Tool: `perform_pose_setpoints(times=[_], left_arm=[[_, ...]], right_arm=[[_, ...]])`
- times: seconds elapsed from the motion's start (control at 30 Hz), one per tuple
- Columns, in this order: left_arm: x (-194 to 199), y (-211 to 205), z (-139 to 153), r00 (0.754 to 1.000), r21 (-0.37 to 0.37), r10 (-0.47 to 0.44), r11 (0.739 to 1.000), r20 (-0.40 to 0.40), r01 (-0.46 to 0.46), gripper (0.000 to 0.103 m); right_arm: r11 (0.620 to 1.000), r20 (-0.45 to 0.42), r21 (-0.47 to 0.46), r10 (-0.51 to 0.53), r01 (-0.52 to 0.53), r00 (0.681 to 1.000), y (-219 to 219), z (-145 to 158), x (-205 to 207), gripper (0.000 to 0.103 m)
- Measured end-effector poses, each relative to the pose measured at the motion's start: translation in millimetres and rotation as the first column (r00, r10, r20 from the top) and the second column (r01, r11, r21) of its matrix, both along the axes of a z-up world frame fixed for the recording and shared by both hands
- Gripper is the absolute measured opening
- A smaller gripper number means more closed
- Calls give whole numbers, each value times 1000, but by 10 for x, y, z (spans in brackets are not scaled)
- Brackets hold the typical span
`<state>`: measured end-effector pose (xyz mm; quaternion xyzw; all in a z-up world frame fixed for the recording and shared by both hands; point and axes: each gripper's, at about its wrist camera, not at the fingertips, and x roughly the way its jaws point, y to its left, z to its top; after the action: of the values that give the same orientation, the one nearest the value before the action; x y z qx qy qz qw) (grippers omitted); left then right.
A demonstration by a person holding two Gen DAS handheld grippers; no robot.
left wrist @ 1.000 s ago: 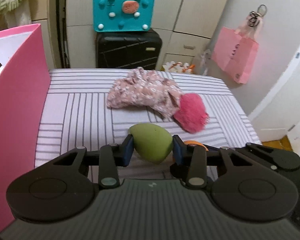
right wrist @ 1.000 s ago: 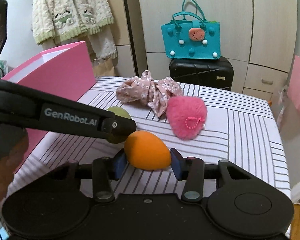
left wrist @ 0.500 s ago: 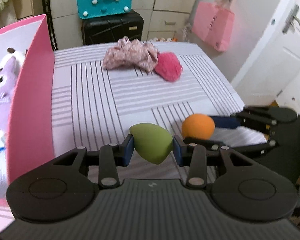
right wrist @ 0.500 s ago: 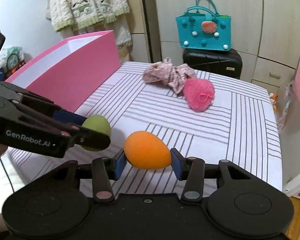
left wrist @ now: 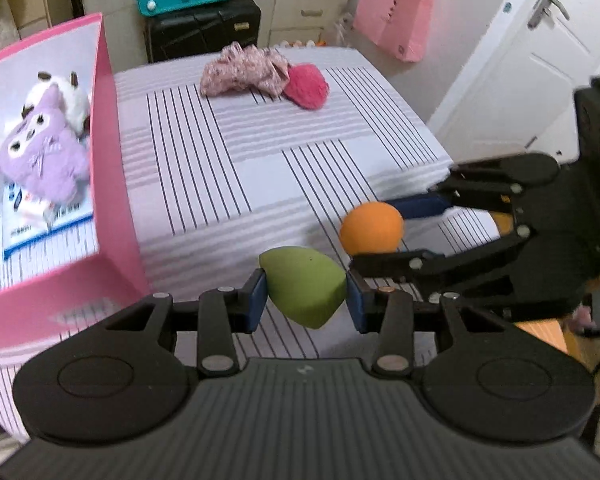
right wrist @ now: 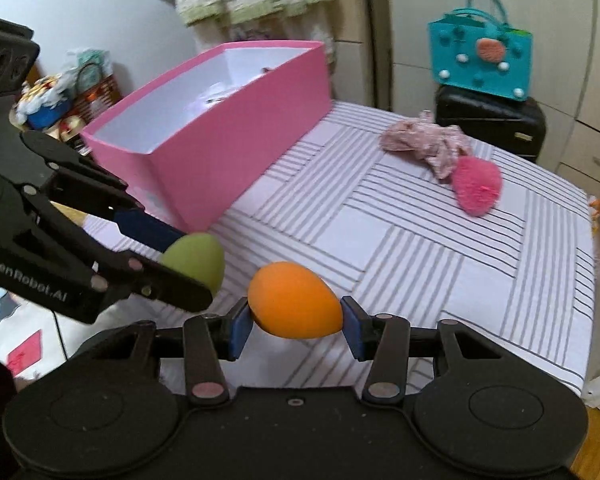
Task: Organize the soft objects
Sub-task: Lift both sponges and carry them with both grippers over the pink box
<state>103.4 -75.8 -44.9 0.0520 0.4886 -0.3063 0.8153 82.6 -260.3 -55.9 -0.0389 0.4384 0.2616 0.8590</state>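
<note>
My left gripper [left wrist: 305,299] is shut on a green egg-shaped sponge [left wrist: 302,284], held above the front of the striped table [left wrist: 228,152]. My right gripper [right wrist: 294,323] is shut on an orange egg-shaped sponge [right wrist: 294,300], just right of the left one; the orange sponge [left wrist: 371,228] also shows in the left wrist view. The green sponge [right wrist: 196,258] shows in the right wrist view too. A pink box [right wrist: 236,128] stands at the table's left, with a purple plush toy [left wrist: 40,152] and a white plush inside. At the far side lie a floral pink cloth [left wrist: 244,68] and a fluffy pink pom-pom [left wrist: 306,86].
A black suitcase [right wrist: 492,124] with a teal bag [right wrist: 482,60] on it stands behind the table. A pink bag [left wrist: 394,26] hangs by a white door [left wrist: 540,60]. Clutter sits on the floor left of the box. A booklet lies in the box.
Both grippers have pulled back and risen from the table, each with its sponge still in it. The views have swung left, so the inside of the pink box now shows.
</note>
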Motion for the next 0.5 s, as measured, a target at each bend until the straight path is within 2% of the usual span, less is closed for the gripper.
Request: perform_pose_setpoints(times=[0.1, 0.27, 0.5], left_arm=[[-81, 87, 58, 999, -2, -21, 1000, -38, 21, 41], [-234, 276, 207, 997, -24, -54, 998, -45, 53, 41], [-348, 691, 486, 999, -102, -25, 994, 25, 27, 41]], right_arm=[[999, -19, 7, 42, -42, 999, 93, 87, -37, 53], [995, -27, 42, 91, -90, 995, 241, 232, -46, 53], [989, 6, 58, 138, -138, 990, 450, 458, 47, 53]])
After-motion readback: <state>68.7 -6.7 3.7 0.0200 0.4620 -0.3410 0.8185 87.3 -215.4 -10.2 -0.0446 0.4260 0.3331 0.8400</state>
